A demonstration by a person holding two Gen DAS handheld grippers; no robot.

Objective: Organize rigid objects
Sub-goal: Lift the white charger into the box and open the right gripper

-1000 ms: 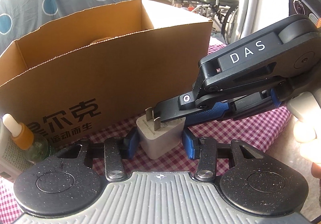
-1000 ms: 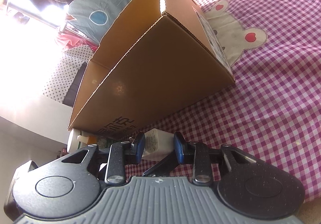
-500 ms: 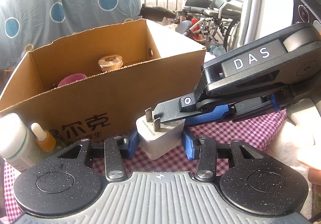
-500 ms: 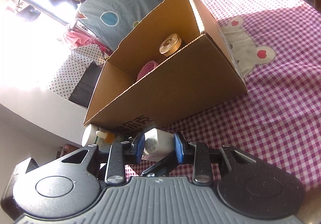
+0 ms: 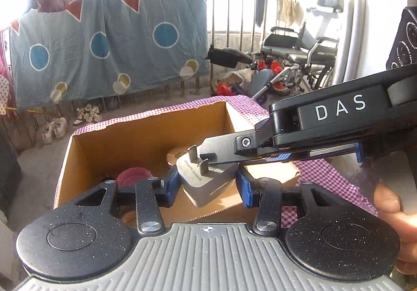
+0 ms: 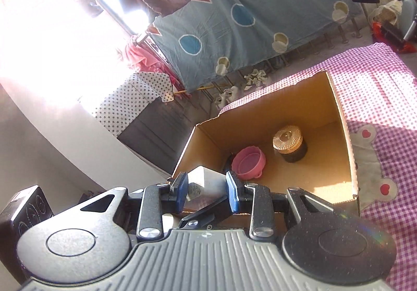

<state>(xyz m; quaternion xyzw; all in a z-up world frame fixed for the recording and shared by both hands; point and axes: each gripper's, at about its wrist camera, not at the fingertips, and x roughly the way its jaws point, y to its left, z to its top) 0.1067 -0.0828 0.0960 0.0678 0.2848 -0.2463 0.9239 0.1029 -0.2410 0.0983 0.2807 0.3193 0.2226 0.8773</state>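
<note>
A white plug adapter [image 5: 208, 182] with two metal prongs hangs over the near rim of an open cardboard box [image 5: 117, 145]. My left gripper [image 5: 208, 186] is shut on its two sides. My right gripper [image 5: 216, 158] comes in from the right and crosses it, clamping the same adapter near the prongs. In the right wrist view the adapter [image 6: 204, 181] sits between the right gripper's [image 6: 206, 192] blue pads, above the box's [image 6: 273, 108] near left corner. Inside lie a pink bowl [image 6: 249, 163] and a gold-lidded dark jar [image 6: 288, 141].
The box stands on a pink checked tablecloth [image 6: 378, 87] with a frog patch. A person's hand [image 5: 391, 207] holds the right gripper's handle. Beyond the table are a blue patterned sheet [image 5: 104, 43] on a railing and a wheelchair [image 5: 299, 56].
Both grippers have risen together with the adapter, from the tablecloth in front of the box to above its rim. The box's inside has come into view and the bottles have dropped out.
</note>
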